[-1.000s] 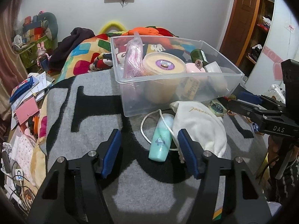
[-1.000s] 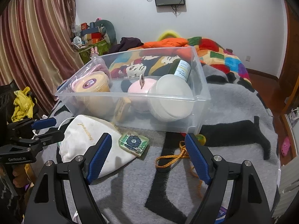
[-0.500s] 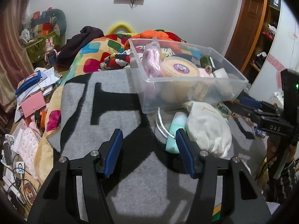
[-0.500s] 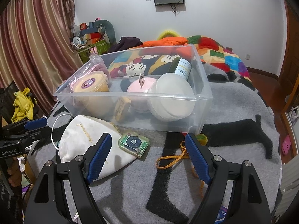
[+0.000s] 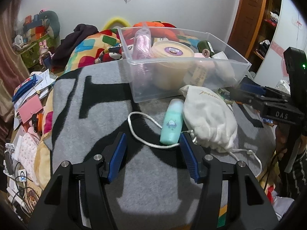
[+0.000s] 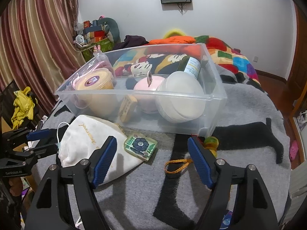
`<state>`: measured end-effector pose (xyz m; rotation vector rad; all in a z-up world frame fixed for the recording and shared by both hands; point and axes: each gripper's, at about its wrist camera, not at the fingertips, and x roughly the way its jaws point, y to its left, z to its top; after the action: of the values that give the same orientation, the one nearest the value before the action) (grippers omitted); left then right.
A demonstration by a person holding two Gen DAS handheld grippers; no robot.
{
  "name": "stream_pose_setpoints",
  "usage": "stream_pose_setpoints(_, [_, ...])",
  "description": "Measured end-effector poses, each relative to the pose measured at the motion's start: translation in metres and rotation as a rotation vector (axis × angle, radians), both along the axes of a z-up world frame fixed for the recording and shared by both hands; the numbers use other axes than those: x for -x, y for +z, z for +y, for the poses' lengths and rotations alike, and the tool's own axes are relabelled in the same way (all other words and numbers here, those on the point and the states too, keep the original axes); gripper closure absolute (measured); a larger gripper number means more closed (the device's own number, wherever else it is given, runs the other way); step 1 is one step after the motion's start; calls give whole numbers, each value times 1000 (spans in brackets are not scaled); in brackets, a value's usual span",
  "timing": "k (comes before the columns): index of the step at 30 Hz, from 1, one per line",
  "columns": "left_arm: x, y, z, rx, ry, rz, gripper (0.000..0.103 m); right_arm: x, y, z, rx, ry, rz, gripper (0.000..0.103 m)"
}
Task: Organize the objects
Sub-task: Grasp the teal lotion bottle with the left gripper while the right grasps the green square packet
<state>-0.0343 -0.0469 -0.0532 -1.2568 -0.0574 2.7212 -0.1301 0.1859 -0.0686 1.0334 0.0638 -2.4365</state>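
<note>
A clear plastic bin stands on the grey and black blanket, holding a yellow tub, a pink pouch, a white bowl and a green bottle. In front of it lie a mint bottle and a white drawstring pouch. My left gripper hovers over the pouch's cord. Its jaws are closing on nothing, and the bottle's base lies just inside the right fingertip. My right gripper is closing too. A green flower tile lies between its tips, untouched.
An orange cord loop and a yellow-green trinket lie by the bin's near right corner. A colourful quilt is heaped behind the bin. Papers and small clutter cover the floor at left. Each gripper shows at the edge of the other's view.
The left gripper has drawn back and to the left, so the mint bottle now sits by its right finger. Both grippers' jaws have narrowed a little. The right gripper has stayed in place.
</note>
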Motion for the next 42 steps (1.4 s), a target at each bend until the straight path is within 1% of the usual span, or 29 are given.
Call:
stream_pose_setpoints(2, [5,0,2,0,-3,-4,51,0,-1,-2,-5,4,0,32])
stream_pose_setpoints(4, [9,0,4,13,4,-4,51,0,-2,-4,-7,8,-1,32])
stream_pose_setpoints(6, [10,3,3,26,22,6,51,1,-3,-5,-7,9,-6,36])
stream_pose_setpoints(8, [11,8,-2,15,39,19,51,2,-4,-6,-6,12,-14,38])
stream_pose_setpoints(13, [9,23,-15,-14,74,58,51,3,-6,-6,-2,13,-22,38])
stream_pose_setpoints(16, [7,29,-13,-15,69,77,51,4,-7,-8,-2,15,-24,42])
stream_pose_setpoints(18, [6,33,-10,-26,55,90,51,5,-8,-10,-6,15,-27,48])
stream_pose_setpoints(20, [8,36,-6,-36,38,100,51,6,-10,-10,-8,14,-32,51])
stream_pose_setpoints(23, [12,37,2,-46,13,107,51,6,-10,-11,-9,14,-36,52])
stream_pose_setpoints(24, [14,35,5,-47,4,106,51,5,-10,-11,-9,13,-34,53])
stream_pose_setpoints(26, [17,31,8,-39,-3,94,56,6,-10,-11,-8,14,-34,54])
stream_pose_setpoints(31, [25,14,11,-14,-11,40,63,6,-11,-11,-7,19,-40,55])
stream_pose_setpoints(35, [23,8,10,4,-20,24,63,6,-12,-11,-4,18,-43,55])
stream_pose_setpoints(42, [19,-6,18,43,-69,-23,63,7,-13,-12,-9,16,-42,55])
